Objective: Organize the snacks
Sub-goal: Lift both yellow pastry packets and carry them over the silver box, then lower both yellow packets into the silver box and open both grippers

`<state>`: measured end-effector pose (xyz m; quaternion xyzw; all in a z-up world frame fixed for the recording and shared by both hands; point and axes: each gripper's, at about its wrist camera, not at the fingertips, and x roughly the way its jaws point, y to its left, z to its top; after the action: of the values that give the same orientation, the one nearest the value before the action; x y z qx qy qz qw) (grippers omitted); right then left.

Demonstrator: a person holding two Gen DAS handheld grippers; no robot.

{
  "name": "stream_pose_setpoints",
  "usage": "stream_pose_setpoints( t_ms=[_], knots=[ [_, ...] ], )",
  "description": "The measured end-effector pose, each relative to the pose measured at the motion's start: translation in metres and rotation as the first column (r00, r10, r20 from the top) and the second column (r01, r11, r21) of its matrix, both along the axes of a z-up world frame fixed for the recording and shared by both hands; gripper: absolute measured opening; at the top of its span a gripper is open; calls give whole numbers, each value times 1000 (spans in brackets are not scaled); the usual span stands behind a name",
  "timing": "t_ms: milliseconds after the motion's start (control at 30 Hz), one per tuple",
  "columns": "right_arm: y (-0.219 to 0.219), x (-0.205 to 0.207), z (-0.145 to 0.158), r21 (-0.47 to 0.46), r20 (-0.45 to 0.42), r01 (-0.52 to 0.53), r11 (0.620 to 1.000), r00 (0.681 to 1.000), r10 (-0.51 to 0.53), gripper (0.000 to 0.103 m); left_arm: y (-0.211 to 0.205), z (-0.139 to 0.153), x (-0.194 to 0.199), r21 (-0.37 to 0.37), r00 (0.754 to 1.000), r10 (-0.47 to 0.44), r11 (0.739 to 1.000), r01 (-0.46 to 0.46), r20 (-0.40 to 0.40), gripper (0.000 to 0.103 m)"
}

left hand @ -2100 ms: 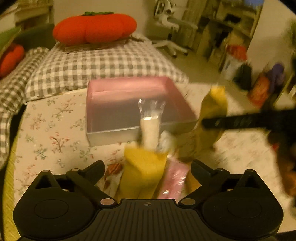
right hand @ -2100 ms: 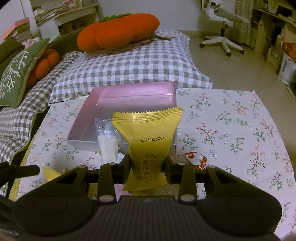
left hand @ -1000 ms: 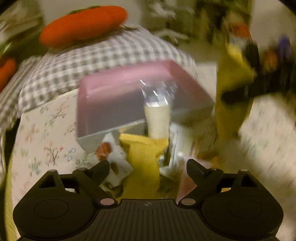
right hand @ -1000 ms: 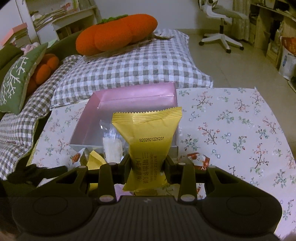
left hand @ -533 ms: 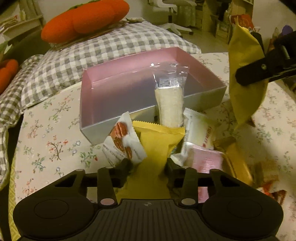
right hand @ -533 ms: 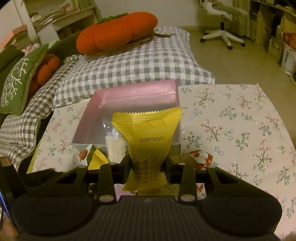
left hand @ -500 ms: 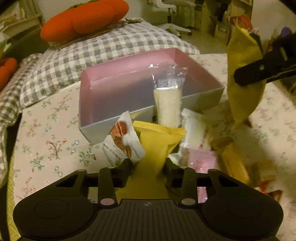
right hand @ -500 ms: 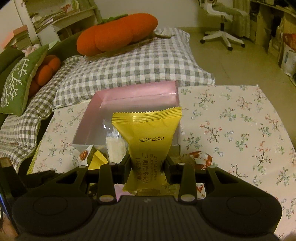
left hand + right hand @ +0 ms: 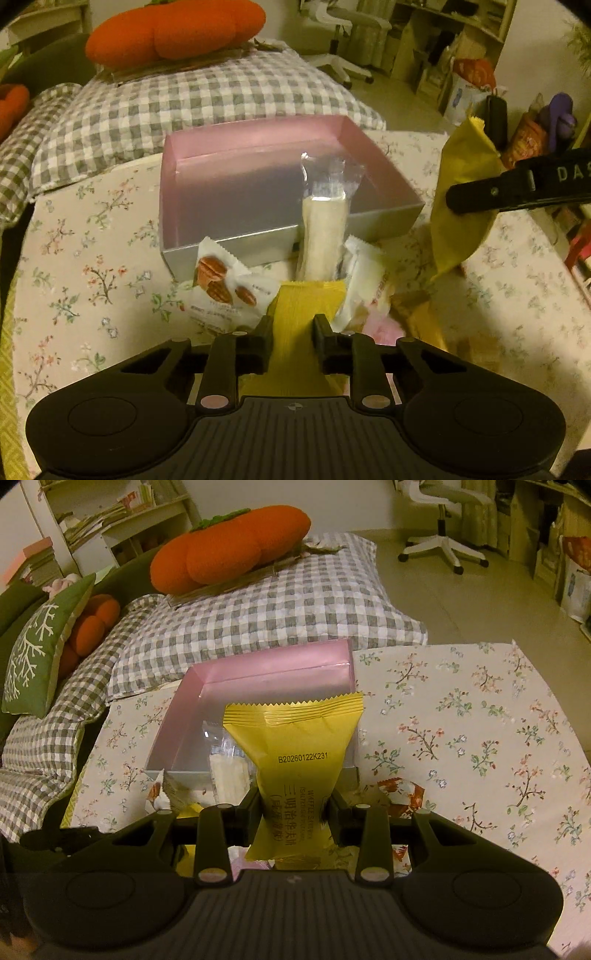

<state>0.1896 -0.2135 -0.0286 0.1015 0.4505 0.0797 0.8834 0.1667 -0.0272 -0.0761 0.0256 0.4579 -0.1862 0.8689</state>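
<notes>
yellow packet [image 9: 295,760] hides the pink box [image 9: 273,664] interior.

At the bottom centre of the frame the left gripper [image 9: 293,334] is clamped on a yellow packet [image 9: 301,314]. Above it, mid-frame, sits the pink box [image 9: 380,173] on the floral surface [image 9: 92,258] — a clear-wrapped white bar [image 9: 325,236] leans over its near wall. A pecan-print packet [image 9: 225,295] lies just left of the yellow one. At the right edge, the right gripper [image 9: 480,195] pinches a second yellow packet [image 9: 461,225] in the air.
</notes>
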Motion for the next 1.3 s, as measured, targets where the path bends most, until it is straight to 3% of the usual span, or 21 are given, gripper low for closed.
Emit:
stream_pose_setpoints(
  t_ms=[400, 733, 933, 1167, 1300],
  knots=[
    [1, 11, 14, 11, 47, 5, 1000, 999, -6, 34, 21, 43, 5, -159, 997, 55, 986, -47, 48, 19],
    [5, 49, 27, -38, 144, 53, 998, 989, -47, 34, 42, 62, 53, -233, 969, 190, 961, -150, 158, 19],
    [14, 77, 8, -82, 115, 15, 997, 993, -6, 34, 40, 50, 87, -220, 956, 225, 958, -182, 187, 19],
    [24, 109, -36, -73, -39, -22, 997, 999, 19, 34, 39, 11, 113, -233, 947, 282, 942, -243, 154, 19],
    [25, 114, -53, -68, -83, -23, 997, 996, 18, 34, 34, 0, 116, -213, 949, 273, 948, -237, 160, 19]
  ],
)
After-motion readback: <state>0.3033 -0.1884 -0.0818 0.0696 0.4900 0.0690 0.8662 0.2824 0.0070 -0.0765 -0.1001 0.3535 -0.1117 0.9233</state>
